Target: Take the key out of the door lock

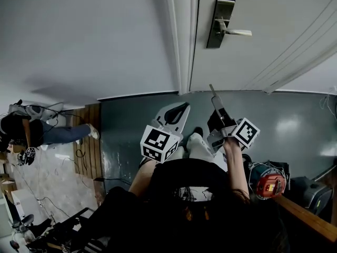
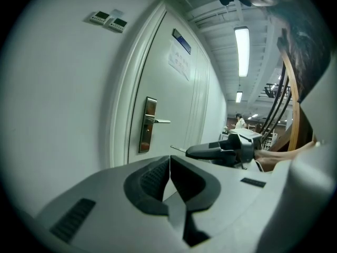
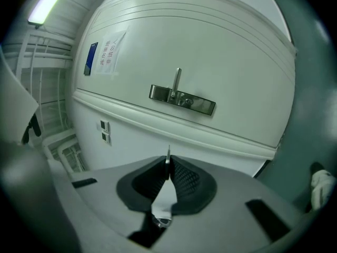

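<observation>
The white door carries a metal lock plate with a lever handle, also in the left gripper view and the right gripper view. My right gripper is away from the door and shut on a thin metal key. The key's blade sticks out past the jaw tips and shows from the side as well. My left gripper is beside it, pointing at the door frame. Its jaws are shut with nothing between them.
The door frame stands left of the lock, with plain wall beyond it. A person is low on the floor at far left among cables. A red device and a wooden rail sit at my right. Wall switches are high on the wall.
</observation>
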